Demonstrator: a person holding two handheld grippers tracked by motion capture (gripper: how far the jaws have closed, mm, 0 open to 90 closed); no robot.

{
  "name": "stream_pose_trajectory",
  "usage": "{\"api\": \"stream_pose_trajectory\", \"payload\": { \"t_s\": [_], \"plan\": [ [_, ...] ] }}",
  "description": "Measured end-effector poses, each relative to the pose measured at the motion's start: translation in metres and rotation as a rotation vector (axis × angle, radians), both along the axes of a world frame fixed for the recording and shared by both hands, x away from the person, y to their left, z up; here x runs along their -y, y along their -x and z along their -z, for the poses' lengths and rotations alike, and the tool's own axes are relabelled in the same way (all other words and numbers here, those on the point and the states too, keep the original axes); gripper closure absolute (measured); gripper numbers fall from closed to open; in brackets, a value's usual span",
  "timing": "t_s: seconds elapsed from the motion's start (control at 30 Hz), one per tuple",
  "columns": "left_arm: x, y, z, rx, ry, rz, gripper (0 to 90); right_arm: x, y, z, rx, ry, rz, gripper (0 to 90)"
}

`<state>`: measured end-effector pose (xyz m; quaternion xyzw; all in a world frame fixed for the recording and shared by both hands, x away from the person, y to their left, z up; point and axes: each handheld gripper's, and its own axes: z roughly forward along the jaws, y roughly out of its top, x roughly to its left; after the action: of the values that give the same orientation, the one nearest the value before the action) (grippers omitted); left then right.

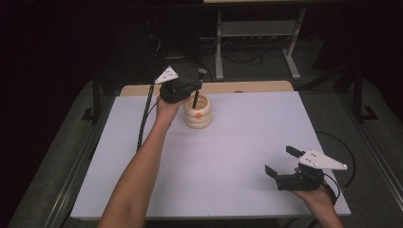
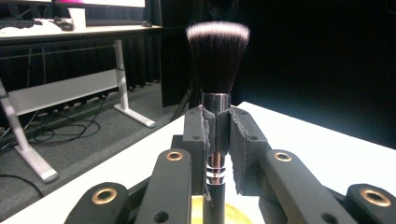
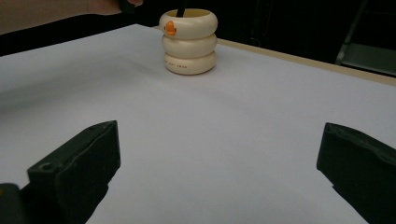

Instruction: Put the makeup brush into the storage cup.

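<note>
One table [image 1: 237, 156], white, bare but for a cream holder [image 1: 198, 112] near its far edge. Left gripper [image 1: 192, 88] clamped on a brush [image 2: 217, 56], kept upright, handle dipping into the holder, seemingly for stowing. Right gripper [image 1: 283, 162] gaping wide, parked near-side, idle.

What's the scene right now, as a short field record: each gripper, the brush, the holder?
left gripper: shut on the makeup brush, above the holder
makeup brush: upright, bristles up, handle end down inside the holder's mouth
holder: cream, three stacked rings, orange mark, standing at the far side of the table
right gripper: open, holds nothing, near edge of the table, pointing toward the holder
</note>
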<state>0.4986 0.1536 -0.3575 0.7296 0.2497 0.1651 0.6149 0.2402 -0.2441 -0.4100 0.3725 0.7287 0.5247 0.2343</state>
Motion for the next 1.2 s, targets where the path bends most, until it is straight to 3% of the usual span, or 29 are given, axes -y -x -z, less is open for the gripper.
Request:
{"api": "stream_pose_trajectory", "payload": {
  "t_s": [0.7, 0.77, 0.87, 1.0, 1.2],
  "plan": [
    [-0.003, -0.002, 0.021, -0.047, -0.019, -0.019, 75.6, 0.0, 0.0, 0.0, 0.004, 0.004, -0.004, 0.0],
    [-0.003, -0.002, 0.022, -0.051, -0.01, -0.036, 65.8, 0.0, 0.0, 0.0, 0.004, 0.006, -0.004, 0.0],
    [-0.002, -0.002, 0.022, -0.047, -0.043, -0.045, 50.7, 0.0, 0.0, 0.0, 0.004, 0.009, -0.004, 0.0],
    [-0.002, -0.001, 0.02, -0.047, -0.056, -0.053, 35.9, 0.0, 0.0, 0.0, 0.001, 0.007, -0.002, 0.0],
    [-0.005, 0.003, 0.016, -0.059, -0.086, -0.024, 25.9, 0.0, 0.0, 0.0, 0.006, 0.012, -0.002, 0.0]
  ]
}}
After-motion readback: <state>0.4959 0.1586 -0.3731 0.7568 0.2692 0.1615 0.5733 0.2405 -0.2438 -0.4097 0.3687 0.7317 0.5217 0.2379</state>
